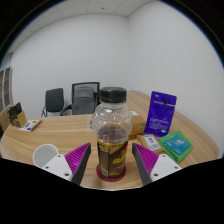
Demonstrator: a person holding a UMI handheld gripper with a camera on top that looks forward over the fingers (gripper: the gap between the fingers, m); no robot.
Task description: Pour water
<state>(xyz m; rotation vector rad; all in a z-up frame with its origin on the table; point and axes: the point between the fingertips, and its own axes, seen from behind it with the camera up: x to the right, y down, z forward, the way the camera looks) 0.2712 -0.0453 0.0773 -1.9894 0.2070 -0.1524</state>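
A clear plastic bottle [111, 125] with a black cap and a yellow and brown label stands upright on a red coaster [110, 181] on the wooden table [60, 135]. My gripper [111, 153] is open, with the bottle between its fingers. The purple pads [77, 157] flank the label, and a narrow gap shows on each side. A white cup [46, 155] sits on the table just left of the left finger.
A tall purple box [161, 110], a green box [177, 147] and a small packet [151, 142] lie right of the bottle. Another box [17, 117] sits far left. Two office chairs [70, 99] stand behind the table against a white wall.
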